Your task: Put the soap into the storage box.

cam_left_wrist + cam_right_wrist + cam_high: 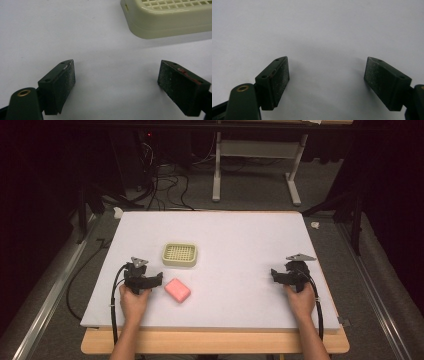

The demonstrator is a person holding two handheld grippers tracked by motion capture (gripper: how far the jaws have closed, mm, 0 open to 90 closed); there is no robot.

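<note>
— What's nearest you?
— My left gripper [116, 80], jaws spreading wide, pinching nothing; the pink soap [177, 290] is lying at its three o'clock.
— And the rest?
— The cream soap dish [179, 254] is sitting at the soap's twelve; my right gripper [325, 80] is gaping empty too.

Left claw [159, 279] sits just left of the pink soap [177, 290], with the cream soap dish [179, 254] just ahead of it; the narrow gap between those two is the only squeeze. Nothing lies between its jaws, bare desk [240, 245] only. Right claw [274, 275] has open desk all round; the whole middle and far half lie free.
</note>
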